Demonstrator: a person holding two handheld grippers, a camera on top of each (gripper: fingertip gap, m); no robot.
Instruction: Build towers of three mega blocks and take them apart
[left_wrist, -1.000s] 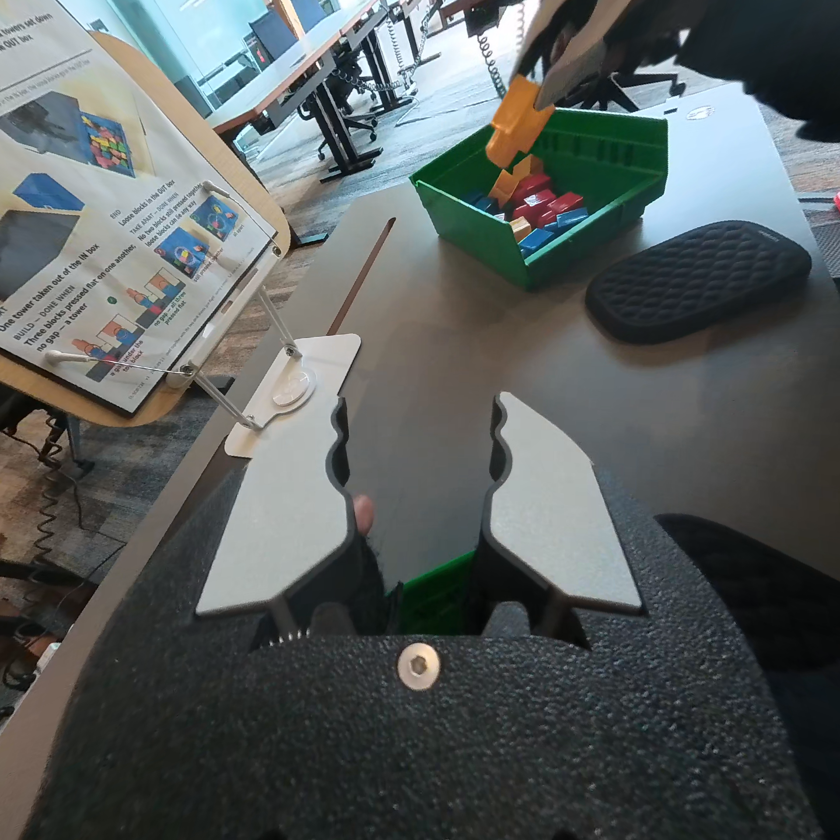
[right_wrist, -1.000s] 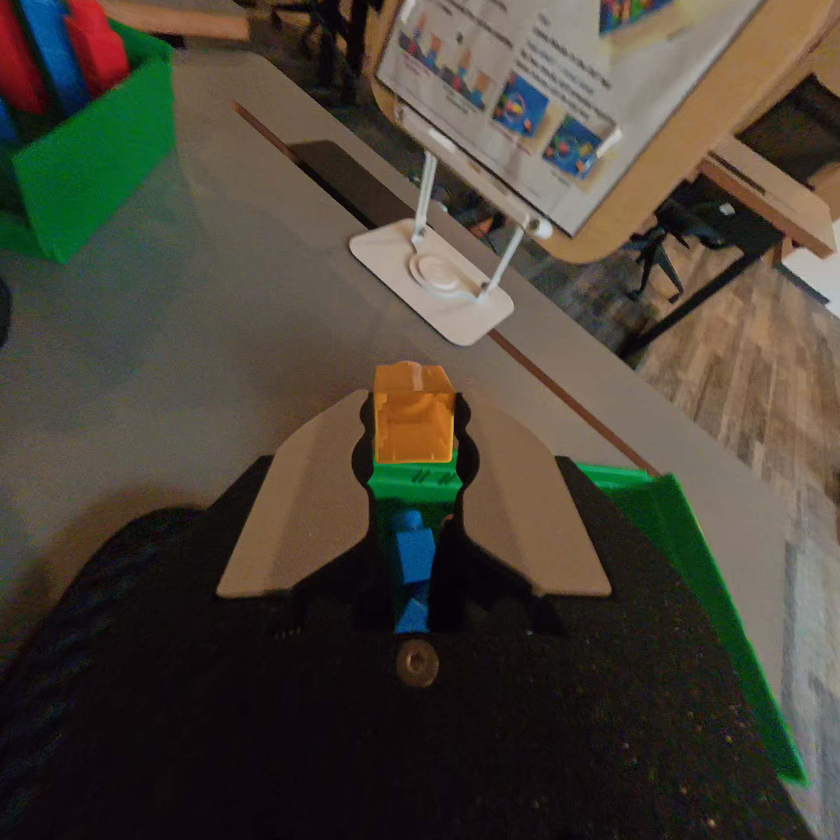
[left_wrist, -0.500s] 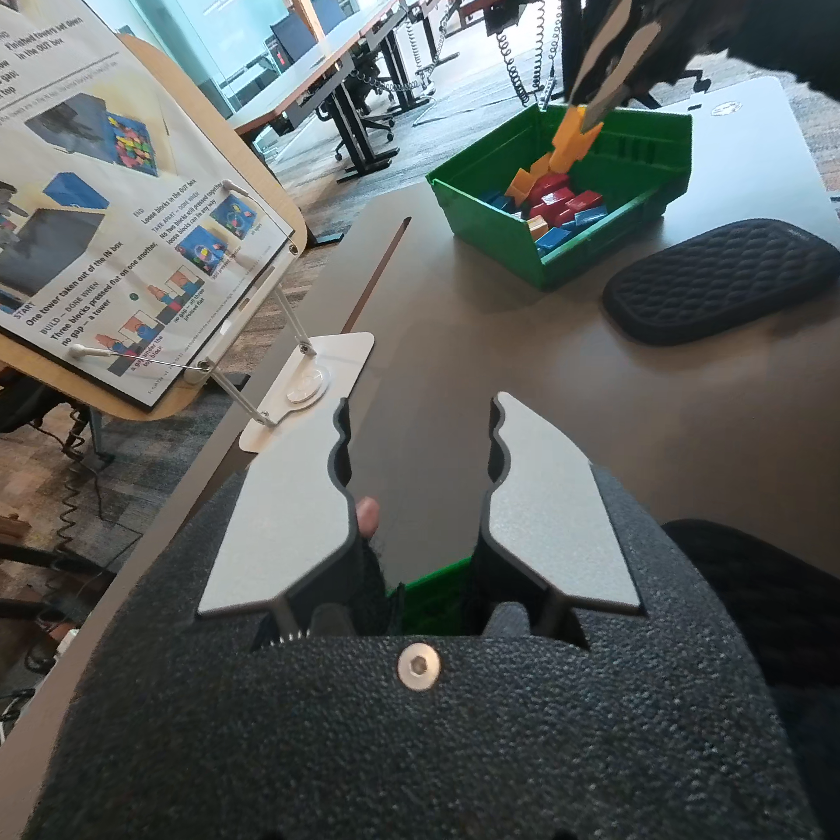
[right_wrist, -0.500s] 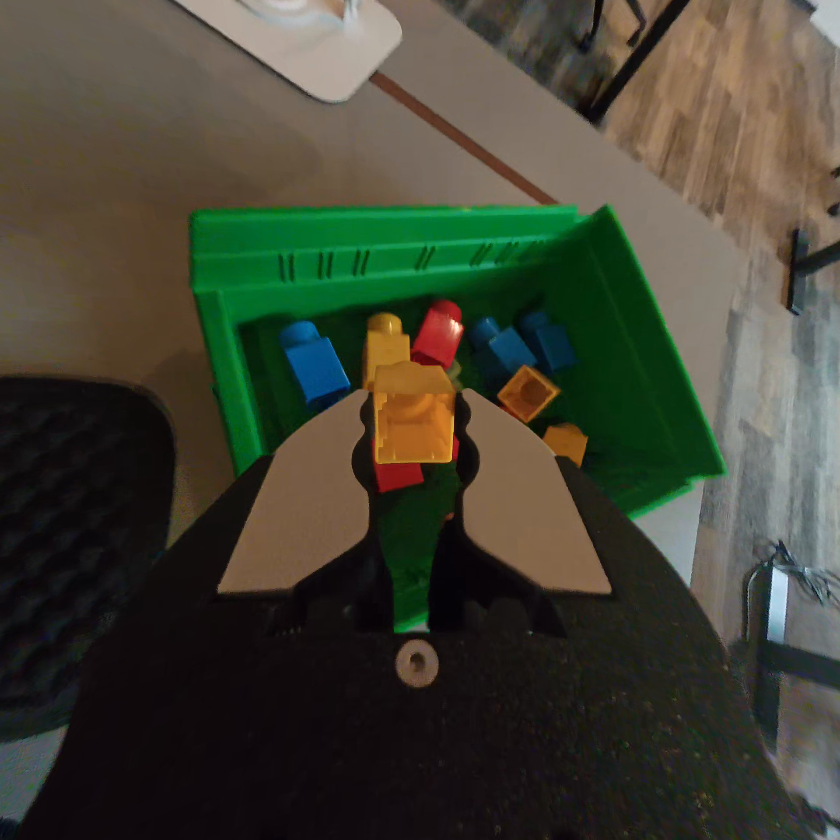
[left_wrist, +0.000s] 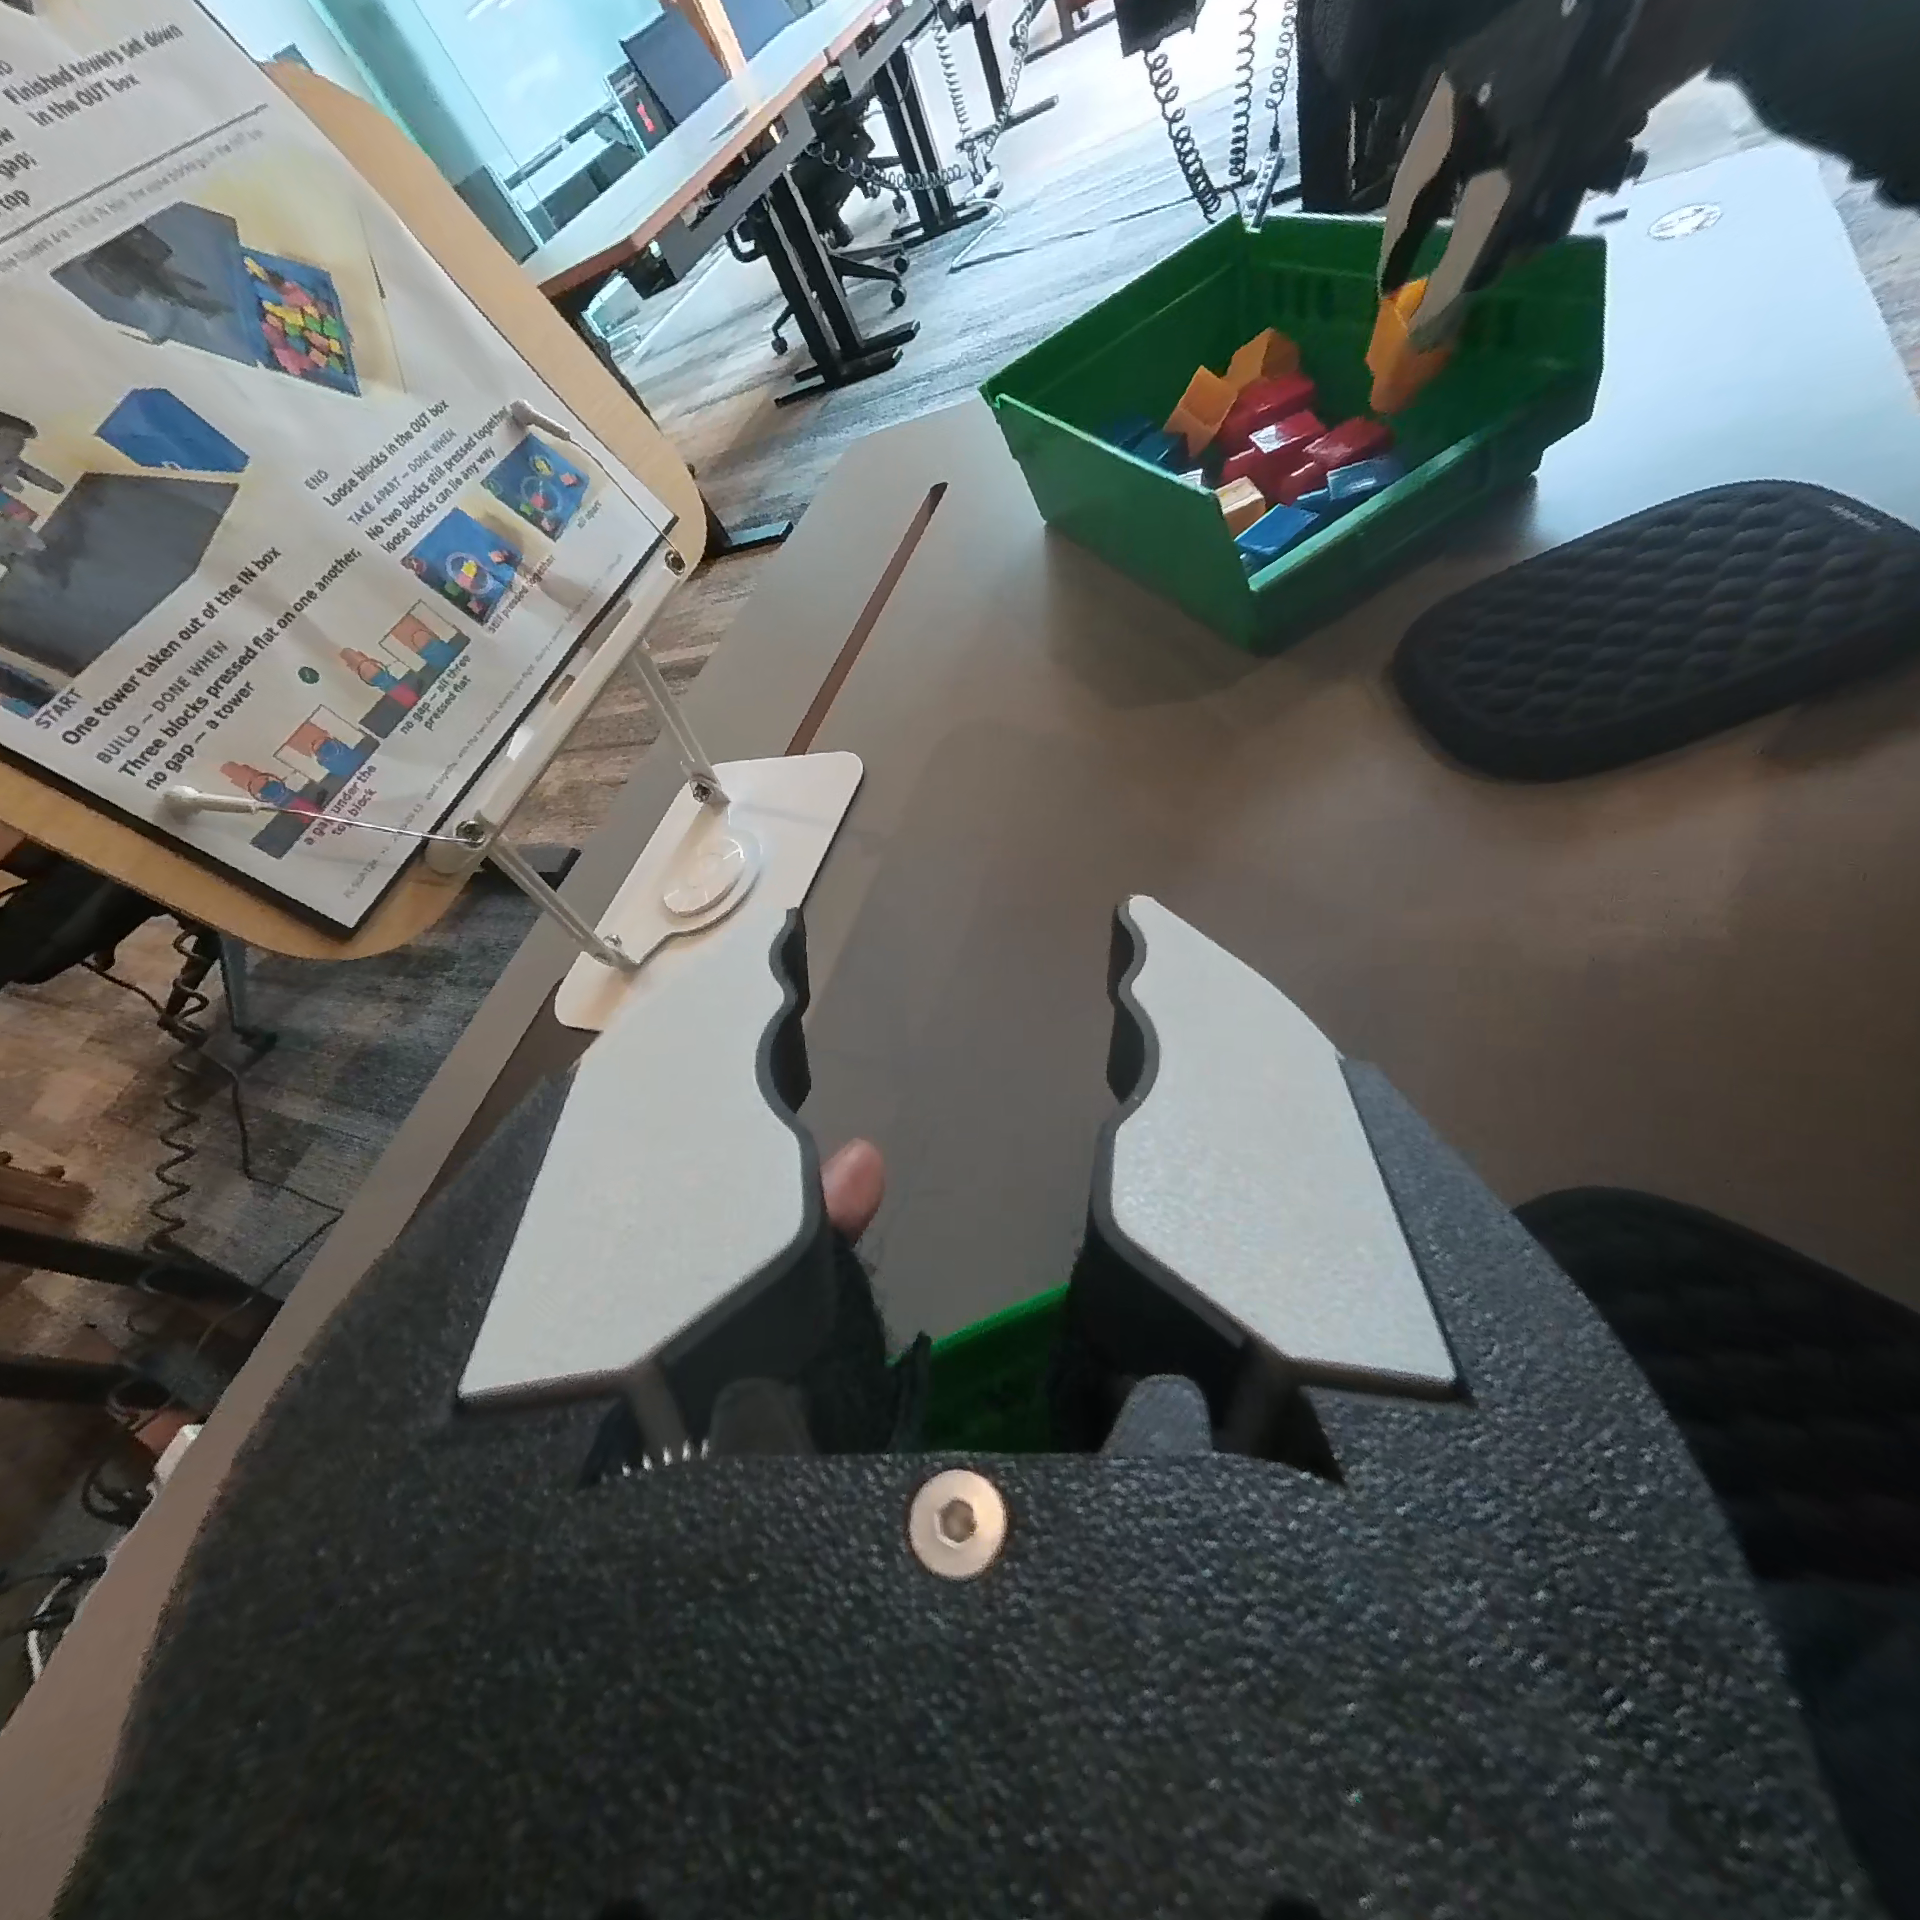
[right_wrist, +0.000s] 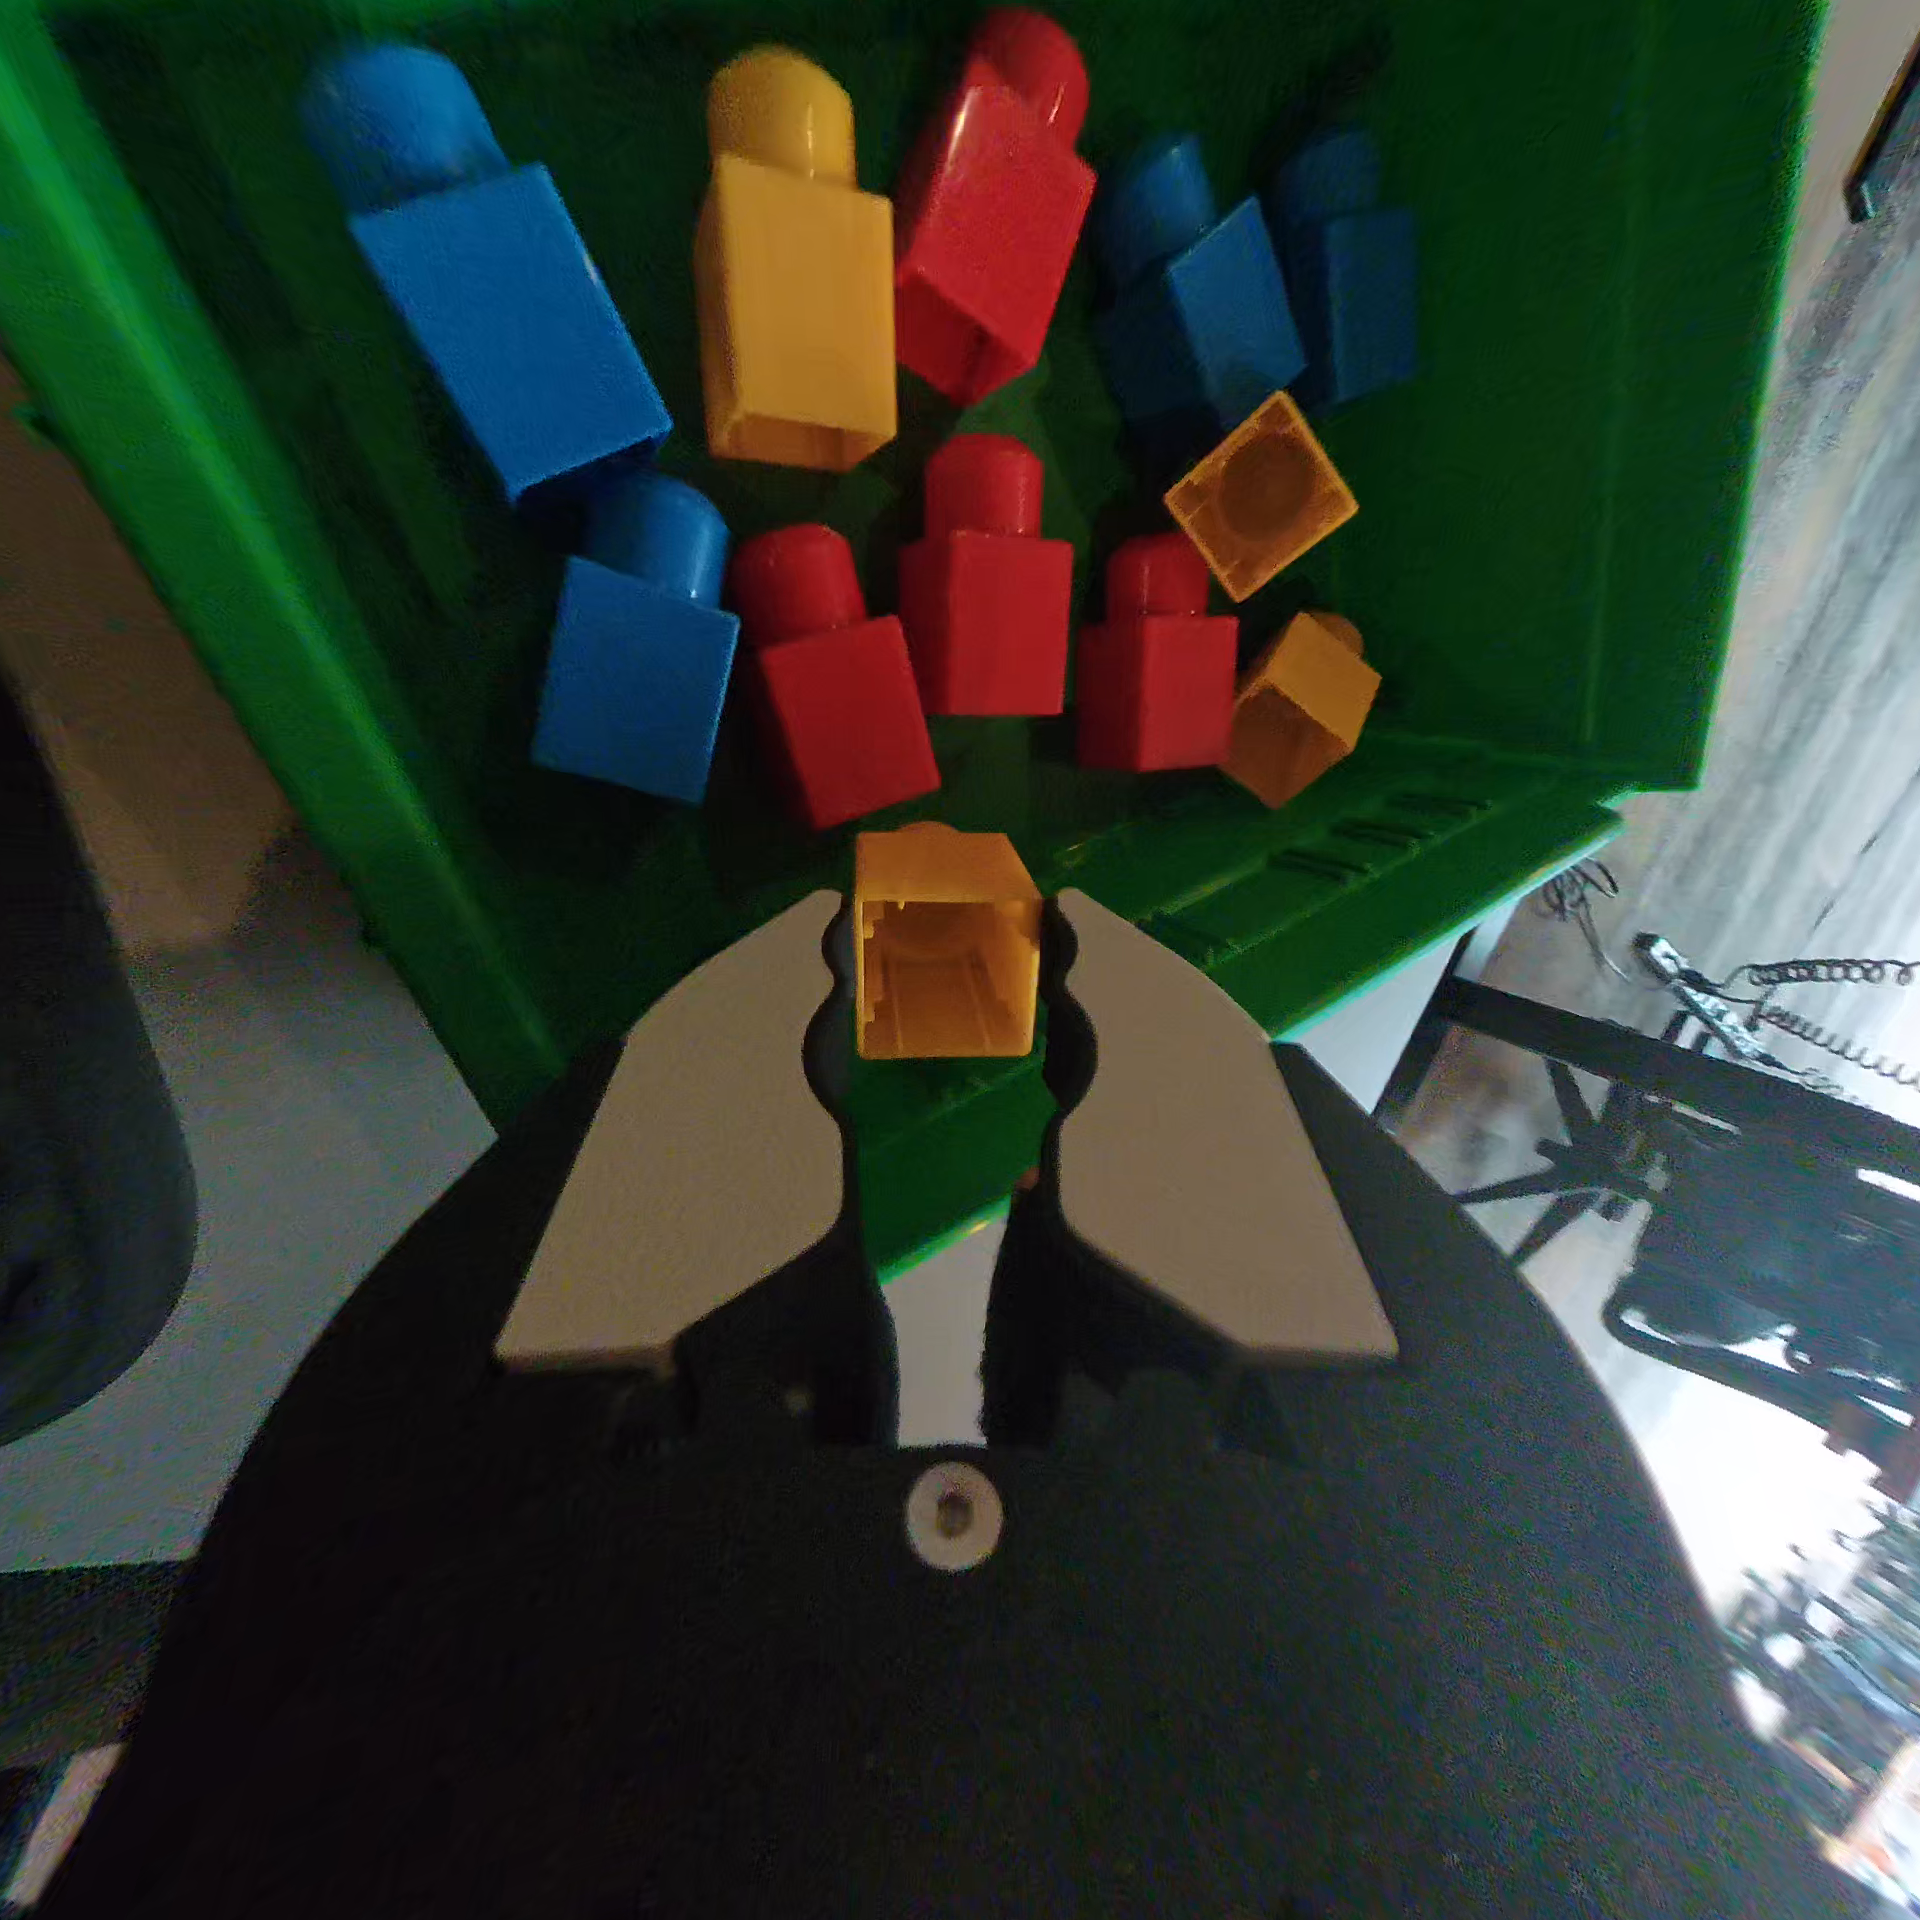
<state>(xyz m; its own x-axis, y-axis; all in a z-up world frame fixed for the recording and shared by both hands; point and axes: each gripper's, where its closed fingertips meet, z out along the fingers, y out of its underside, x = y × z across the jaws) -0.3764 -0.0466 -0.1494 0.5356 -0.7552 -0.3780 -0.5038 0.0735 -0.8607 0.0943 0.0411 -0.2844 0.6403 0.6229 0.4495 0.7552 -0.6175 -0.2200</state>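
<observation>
The right hand-held gripper (right_wrist: 948, 971) is clamped on an orange mega block (right_wrist: 943, 940), hollow end facing the camera, just above the near wall of the green bin (right_wrist: 1351, 862); half a second ago it hung higher over the bin, and it has since dropped close to the loose blocks (right_wrist: 831, 707) in red, blue and orange lying inside. The left hand-held gripper (left_wrist: 956, 1013) hovers with jaws wide apart and nothing between them over bare dark surface (left_wrist: 1195, 831), much as before. Open room lies between the bin, the black padded rest (left_wrist: 1662, 623) and the white foot of the stand (left_wrist: 727, 862) holding a printed instruction sheet (left_wrist: 260, 468) at the surface's left edge.
</observation>
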